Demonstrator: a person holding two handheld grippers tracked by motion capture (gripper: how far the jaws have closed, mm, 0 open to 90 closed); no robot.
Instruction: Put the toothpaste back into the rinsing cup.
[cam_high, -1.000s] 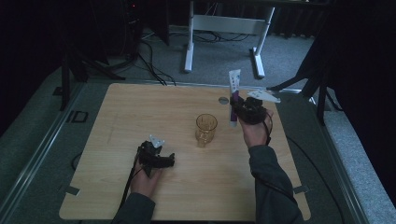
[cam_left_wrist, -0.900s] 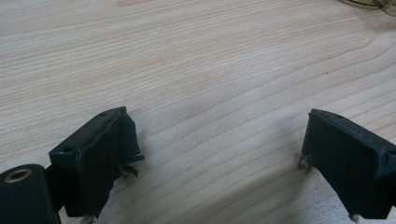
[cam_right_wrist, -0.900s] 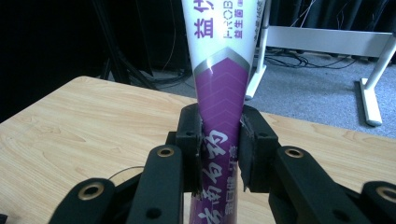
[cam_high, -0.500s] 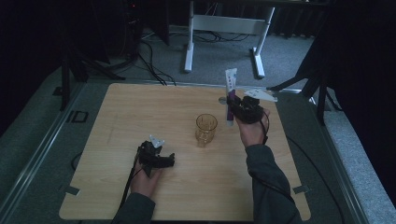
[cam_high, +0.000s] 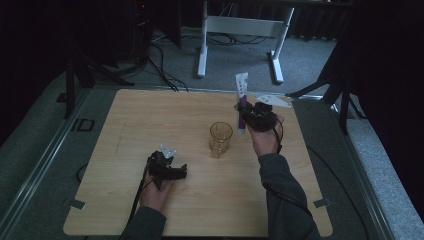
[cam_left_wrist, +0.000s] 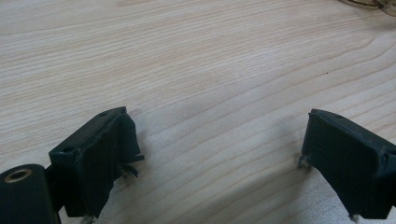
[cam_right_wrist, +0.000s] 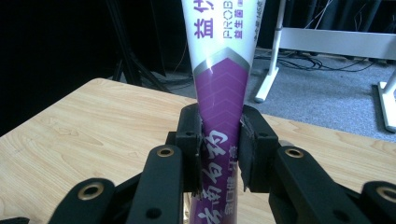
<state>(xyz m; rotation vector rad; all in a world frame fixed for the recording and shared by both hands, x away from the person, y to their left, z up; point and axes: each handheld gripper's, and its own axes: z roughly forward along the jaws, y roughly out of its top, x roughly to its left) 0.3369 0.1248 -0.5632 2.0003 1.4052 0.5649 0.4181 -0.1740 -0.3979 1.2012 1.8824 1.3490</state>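
My right gripper (cam_high: 246, 111) is shut on a purple and white toothpaste tube (cam_high: 242, 98), held upright above the table just right of an amber glass cup (cam_high: 220, 136). In the right gripper view the tube (cam_right_wrist: 223, 84) stands pinched between the two black jaws, and my right gripper (cam_right_wrist: 220, 149) grips its purple lower part. My left gripper (cam_high: 172, 172) rests low on the wooden table (cam_high: 150, 120) at the front left, jaws apart. In the left gripper view my left gripper (cam_left_wrist: 219, 154) is open over bare wood, with nothing between its fingers.
A white packet (cam_high: 272, 98) lies at the table's back right edge behind the right hand. A small round lid (cam_high: 237, 107) lies by the tube. Beyond the table stand a white desk frame (cam_high: 240, 30) and floor cables. The cup's rim (cam_left_wrist: 369, 3) peeks in at the top right.
The right hand has carried the upright tube a little to the left, closer to the cup. The left hand and its gripper have stayed still.
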